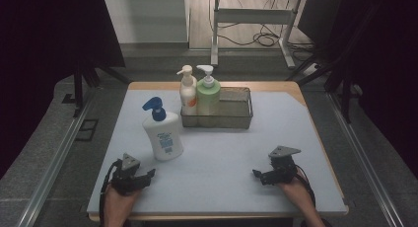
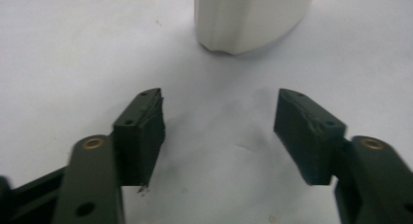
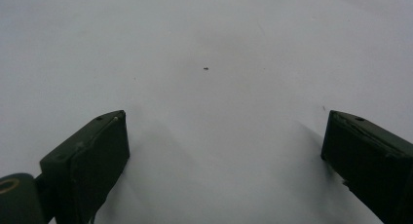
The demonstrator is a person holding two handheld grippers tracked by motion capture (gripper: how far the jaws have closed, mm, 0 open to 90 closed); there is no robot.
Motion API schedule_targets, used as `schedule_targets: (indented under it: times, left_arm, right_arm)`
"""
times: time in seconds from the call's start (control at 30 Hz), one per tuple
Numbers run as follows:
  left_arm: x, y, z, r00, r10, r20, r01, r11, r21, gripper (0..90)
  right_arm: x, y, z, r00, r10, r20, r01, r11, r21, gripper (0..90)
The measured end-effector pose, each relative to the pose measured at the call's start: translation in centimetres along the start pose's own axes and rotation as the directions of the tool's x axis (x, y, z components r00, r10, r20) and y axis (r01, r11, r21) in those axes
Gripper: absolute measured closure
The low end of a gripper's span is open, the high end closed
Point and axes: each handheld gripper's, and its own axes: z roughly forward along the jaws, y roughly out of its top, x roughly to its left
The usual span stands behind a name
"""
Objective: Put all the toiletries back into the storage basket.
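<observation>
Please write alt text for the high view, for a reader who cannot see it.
A white pump bottle with a blue pump stands on a pale table, just beyond the open left gripper; the open right gripper rests at the near right. At the far edge, a metal basket holds a cream bottle and a green bottle.

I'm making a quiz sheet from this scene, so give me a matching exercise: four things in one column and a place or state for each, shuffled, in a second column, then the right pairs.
Things:
1. white bottle with blue pump
2. green bottle
3. cream bottle with orange label
4. left gripper

Places or states:
A. at the left end of the wire basket, touching the basket's left wall
B. jaws apart, nothing between them
C. standing on the table mat, outside the basket
D. in the basket, just right of another bottle

Pairs: 1-C, 2-D, 3-A, 4-B
</observation>
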Motion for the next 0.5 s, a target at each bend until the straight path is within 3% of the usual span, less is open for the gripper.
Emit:
schedule_targets:
  times: [0.33, 0.5]
  left_arm:
    - [1.2, 0.9, 0.0, 0.9993, -0.037, 0.005, 0.037, 0.9986, -0.037, 61.4]
    - [1.4, 1.4, 0.8, 1.0000, -0.007, 0.001, 0.007, 1.0000, -0.003, 71.9]
  right_arm:
    - [0.0, 0.0, 0.0, 1.0000, 0.000, 0.000, 0.000, 1.000, -0.001, 3.2]
    - [0.0, 0.0, 0.0, 1.0000, 0.000, -0.001, 0.000, 1.000, -0.001, 3.1]
